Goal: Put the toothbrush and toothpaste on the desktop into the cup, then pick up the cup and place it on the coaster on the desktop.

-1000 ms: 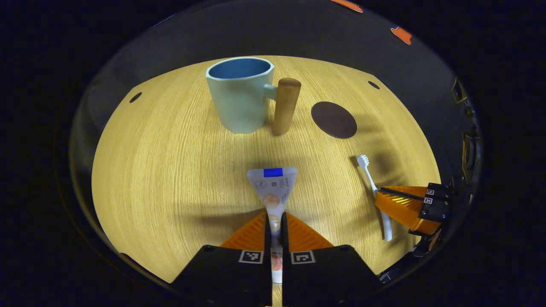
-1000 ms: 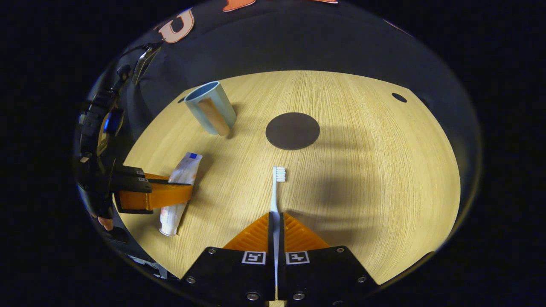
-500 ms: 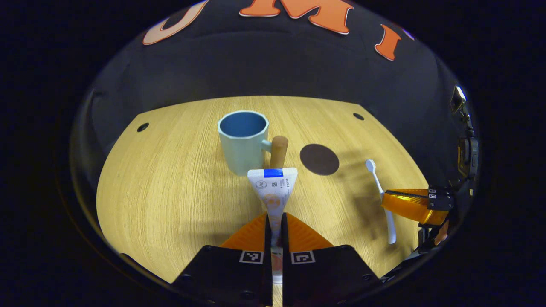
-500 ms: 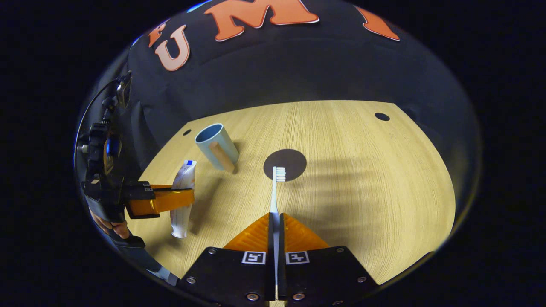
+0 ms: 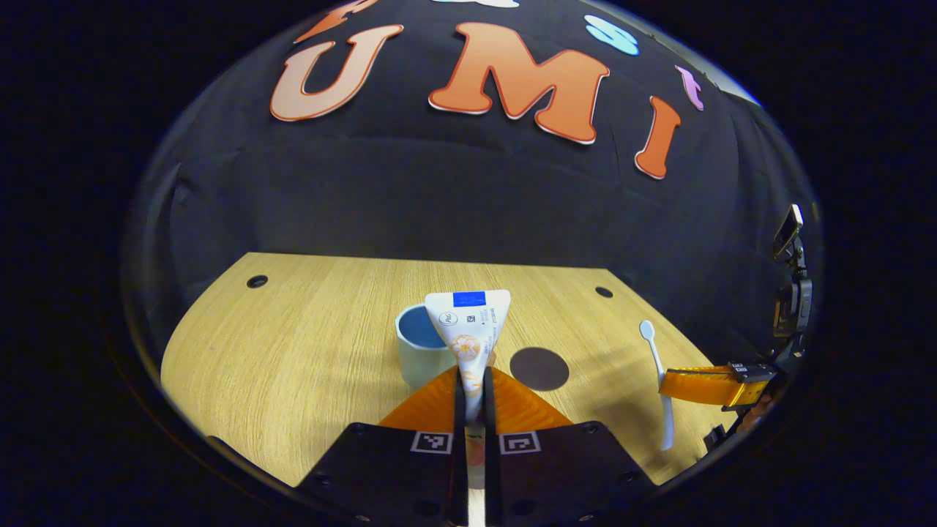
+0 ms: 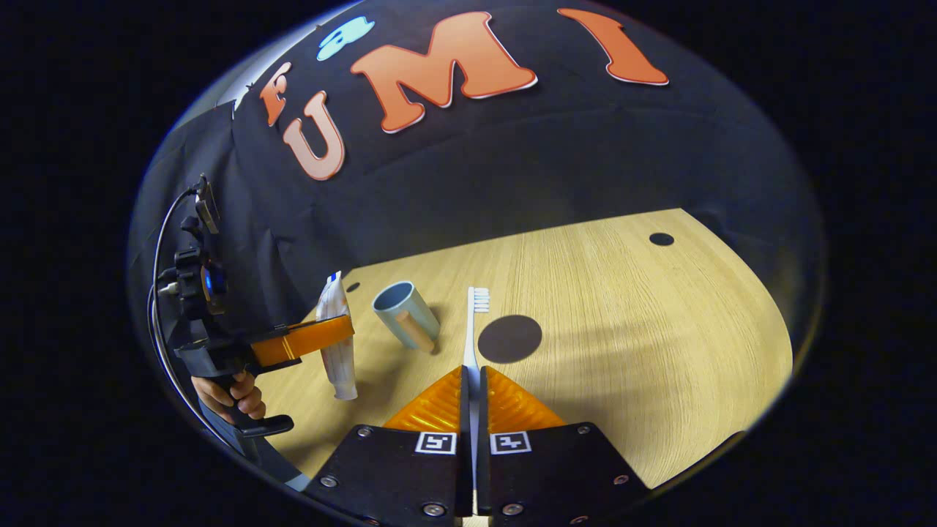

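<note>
My left gripper [image 5: 469, 375] is shut on the white toothpaste tube [image 5: 468, 322], held in the air with its flat crimped end pointing away. Behind the tube stands the pale blue cup [image 5: 416, 353] with a wooden handle, upright on the desk. My right gripper [image 6: 473, 373] is shut on the white toothbrush [image 6: 472, 322], bristles at the far end, lifted off the desk. The dark round coaster [image 6: 509, 338] lies flat just right of the cup [image 6: 402, 313]. In the right gripper view the left gripper [image 6: 307, 338] holds the tube [image 6: 337, 344] upright, left of the cup.
The light wooden desktop [image 6: 659, 329] has small dark holes [image 6: 661, 238] near its far corners. The black cloth wall rises behind it. A hand [image 6: 223, 391] grips the left gripper's handle. In the left gripper view the right gripper [image 5: 703, 384] holds the toothbrush [image 5: 655, 366] at the right.
Both grippers have risen and tilted up, carrying the toothpaste and the toothbrush off the desk. The cup and coaster now appear farther off and lower in both views.
</note>
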{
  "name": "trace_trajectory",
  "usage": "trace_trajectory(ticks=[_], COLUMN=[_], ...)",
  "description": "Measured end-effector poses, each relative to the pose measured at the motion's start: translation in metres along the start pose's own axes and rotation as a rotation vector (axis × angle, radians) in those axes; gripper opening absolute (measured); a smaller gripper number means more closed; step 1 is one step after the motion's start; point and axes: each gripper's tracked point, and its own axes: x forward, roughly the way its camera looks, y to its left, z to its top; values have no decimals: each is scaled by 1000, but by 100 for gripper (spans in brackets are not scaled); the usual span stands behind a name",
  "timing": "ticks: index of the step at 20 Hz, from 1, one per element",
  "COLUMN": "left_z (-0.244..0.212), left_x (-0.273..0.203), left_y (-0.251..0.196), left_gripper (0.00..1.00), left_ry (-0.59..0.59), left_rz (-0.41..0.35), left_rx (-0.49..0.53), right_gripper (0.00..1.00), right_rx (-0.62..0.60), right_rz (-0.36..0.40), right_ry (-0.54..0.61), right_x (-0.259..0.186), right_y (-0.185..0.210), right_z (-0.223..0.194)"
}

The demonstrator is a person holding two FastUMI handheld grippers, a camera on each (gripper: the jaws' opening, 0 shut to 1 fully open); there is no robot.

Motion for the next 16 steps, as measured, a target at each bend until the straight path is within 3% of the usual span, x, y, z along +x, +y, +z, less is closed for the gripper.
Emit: trace_trajectory(ticks=[4,9,16], left_z=[47,112,134], left_x=[4,18,68], left_y=[4,20,38], left_gripper=[8,8,8], left_ry=[-177,-355,-471], left_rz=[15,49,52], left_rx=[15,24,-2], right_gripper=[2,2,2], right_rx=[-12,-44,-67], right_rz=[4,3,8], right_ry=[-96,-184,-308], right_x=[-14,2,7], right_y=[-1,0,-3], right_z=[20,42,71])
